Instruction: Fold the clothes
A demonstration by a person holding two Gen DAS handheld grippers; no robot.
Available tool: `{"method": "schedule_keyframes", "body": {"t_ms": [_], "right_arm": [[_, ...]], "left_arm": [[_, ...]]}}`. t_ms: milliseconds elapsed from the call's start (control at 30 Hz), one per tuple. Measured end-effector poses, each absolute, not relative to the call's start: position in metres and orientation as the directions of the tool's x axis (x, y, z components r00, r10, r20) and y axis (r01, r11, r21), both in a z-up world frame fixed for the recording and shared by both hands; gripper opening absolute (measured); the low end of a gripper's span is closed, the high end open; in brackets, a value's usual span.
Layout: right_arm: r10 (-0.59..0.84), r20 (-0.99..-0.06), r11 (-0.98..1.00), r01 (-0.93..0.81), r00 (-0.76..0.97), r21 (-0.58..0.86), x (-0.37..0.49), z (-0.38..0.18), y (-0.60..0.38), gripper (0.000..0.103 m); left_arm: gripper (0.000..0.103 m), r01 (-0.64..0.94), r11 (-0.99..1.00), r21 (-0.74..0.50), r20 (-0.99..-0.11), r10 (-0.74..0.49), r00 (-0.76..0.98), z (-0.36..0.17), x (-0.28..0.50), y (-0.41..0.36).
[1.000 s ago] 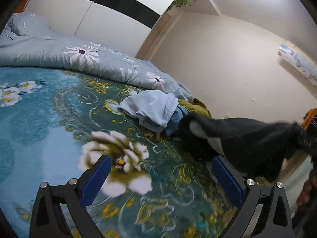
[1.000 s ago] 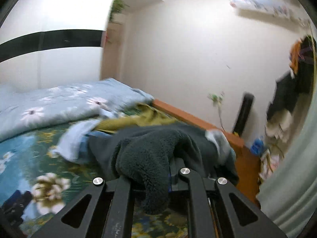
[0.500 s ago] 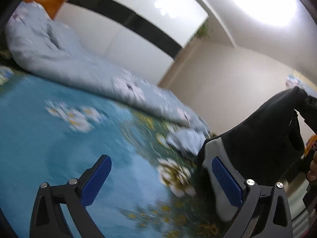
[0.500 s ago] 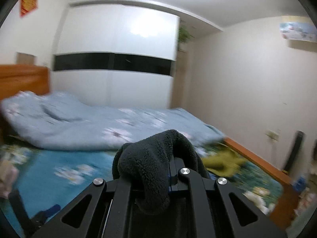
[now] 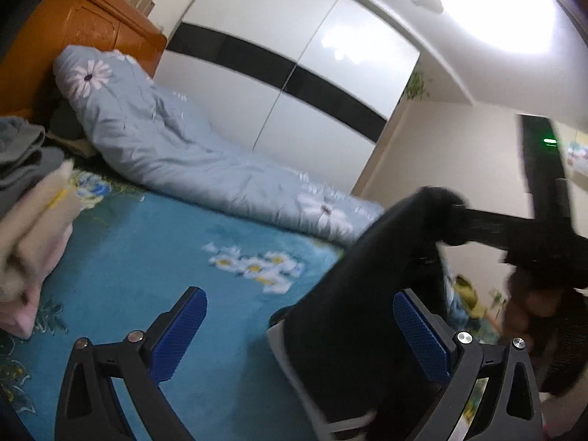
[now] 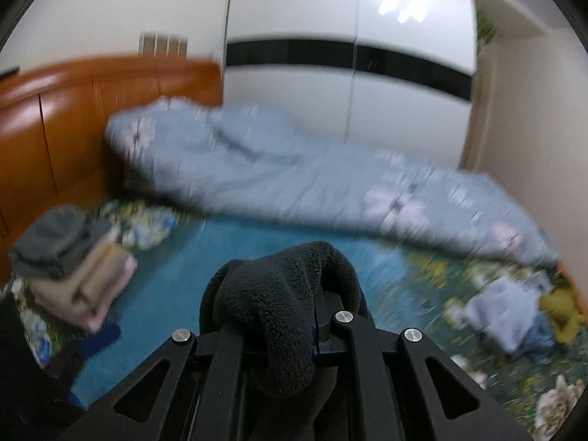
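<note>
My right gripper (image 6: pixel 312 334) is shut on a dark fleece garment (image 6: pixel 279 301), whose bunched edge drapes over the jaws. In the left wrist view the same dark garment (image 5: pixel 352 316) hangs from the right gripper (image 5: pixel 452 224) above the bed, with a white lining edge at its bottom. My left gripper (image 5: pixel 299 323) is open and empty, its blue pads (image 5: pixel 180 327) spread wide; the garment hangs just in front of the right pad. A stack of folded clothes (image 6: pixel 73 268), grey on beige and pink, sits at the bed's left.
The bed has a teal floral sheet (image 5: pixel 147 250) and a rumpled light-blue duvet (image 6: pixel 294 180) along the far side. An orange wooden headboard (image 6: pixel 55 110) stands at left. Unfolded light-blue and mustard clothes (image 6: pixel 514 308) lie at the right. A white wardrobe (image 5: pixel 294 73) stands behind.
My right gripper has lifted the dark garment off the pile and swung it left toward the headboard end. The left gripper turned the same way and stayed open.
</note>
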State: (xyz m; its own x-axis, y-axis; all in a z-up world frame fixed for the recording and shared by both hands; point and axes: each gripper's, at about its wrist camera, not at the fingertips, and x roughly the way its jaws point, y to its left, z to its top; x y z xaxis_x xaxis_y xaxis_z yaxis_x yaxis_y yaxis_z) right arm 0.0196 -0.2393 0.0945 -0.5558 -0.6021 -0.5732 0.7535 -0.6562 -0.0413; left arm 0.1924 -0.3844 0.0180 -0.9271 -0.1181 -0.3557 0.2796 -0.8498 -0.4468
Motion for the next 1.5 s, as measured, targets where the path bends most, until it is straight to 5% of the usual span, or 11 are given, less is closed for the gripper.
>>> {"method": "schedule_keyframes", "body": {"t_ms": [333, 467, 567, 1133, 1300, 1433, 1500], "right_arm": [[-0.567, -0.684, -0.653, 0.756, -0.459, 0.034, -0.012, 0.05, -0.268, 0.013], [-0.571, -0.693, -0.604, 0.797, -0.44, -0.008, 0.006, 0.048, -0.256, 0.031], [-0.574, -0.699, -0.571, 0.821, -0.427, -0.032, 0.02, 0.045, -0.24, 0.035], [-0.526, -0.758, -0.606, 0.795, -0.386, 0.015, 0.071, -0.021, -0.126, 0.055], [-0.437, -0.779, -0.593, 0.795, -0.449, -0.126, 0.087, -0.046, -0.141, 0.057], [-0.364, -0.766, -0.615, 0.754, -0.529, -0.229, 0.085, -0.051, -0.148, 0.057], [-0.369, -0.764, -0.633, 0.745, -0.529, -0.211, 0.082, -0.046, -0.145, 0.046]], "left_arm": [[0.103, 0.244, -0.886, -0.395, -0.525, 0.0, -0.851, -0.034, 0.156, -0.365], [0.103, 0.234, -0.89, -0.391, -0.569, 0.034, -0.821, -0.053, 0.14, -0.354], [0.103, 0.246, -0.898, -0.364, -0.599, 0.024, -0.801, -0.065, 0.133, -0.347], [0.099, 0.319, -0.89, -0.327, -0.625, -0.05, -0.779, -0.078, 0.144, -0.368], [0.091, 0.326, -0.892, -0.312, -0.615, -0.072, -0.785, -0.074, 0.148, -0.378], [0.074, 0.328, -0.892, -0.313, -0.618, -0.071, -0.783, -0.071, 0.149, -0.38], [0.065, 0.326, -0.891, -0.316, -0.616, -0.069, -0.785, -0.07, 0.15, -0.381]]}}
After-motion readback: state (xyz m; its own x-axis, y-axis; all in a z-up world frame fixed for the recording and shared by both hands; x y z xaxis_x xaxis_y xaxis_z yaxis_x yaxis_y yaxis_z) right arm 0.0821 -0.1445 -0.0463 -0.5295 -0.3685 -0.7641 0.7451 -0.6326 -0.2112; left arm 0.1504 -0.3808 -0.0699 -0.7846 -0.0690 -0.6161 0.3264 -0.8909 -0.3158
